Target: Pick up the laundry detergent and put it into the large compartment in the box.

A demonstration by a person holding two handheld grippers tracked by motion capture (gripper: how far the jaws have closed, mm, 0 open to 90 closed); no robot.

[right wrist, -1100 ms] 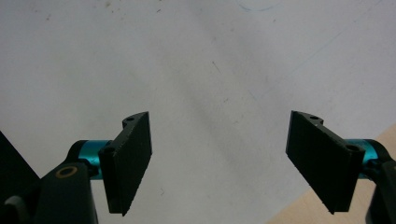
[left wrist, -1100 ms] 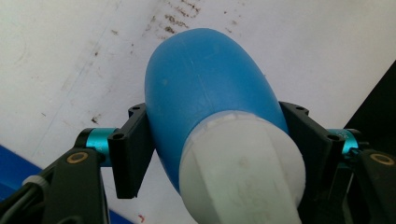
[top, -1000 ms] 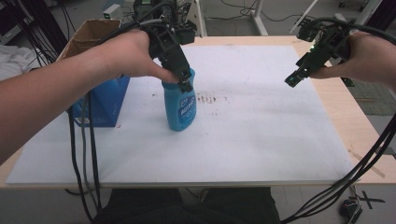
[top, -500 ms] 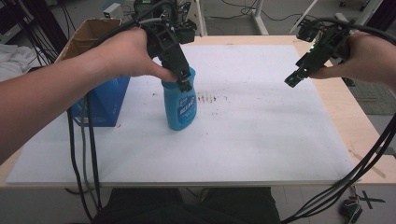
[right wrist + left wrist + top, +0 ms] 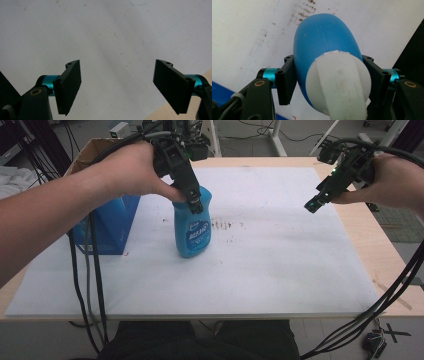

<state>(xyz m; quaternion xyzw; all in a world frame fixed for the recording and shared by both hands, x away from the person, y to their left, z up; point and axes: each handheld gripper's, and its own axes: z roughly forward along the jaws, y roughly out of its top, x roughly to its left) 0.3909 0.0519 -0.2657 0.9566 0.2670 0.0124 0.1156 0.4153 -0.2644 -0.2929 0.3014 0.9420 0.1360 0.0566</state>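
Bottle [image 5: 192, 227], blue with a white cap, stood upright on the white mat [image 5: 280, 270], with the left gripper [image 5: 194, 202] just closed on its neck; lifting remained. Its label was too blurred to read. Right of the bottle, the right gripper [image 5: 316, 204] hovered wide open, empty. Beyond-left sat a blue box [image 5: 107, 225].

The high view looks forward and down across the white table sheet [image 5: 280, 265] from above the person's side. The left gripper view rides close behind the left gripper [image 5: 329, 82], peering down past the blue bottle [image 5: 324, 42] between its jaws onto the same stained sheet. The right gripper view faces down past the right gripper [image 5: 117, 86] onto bare sheet.
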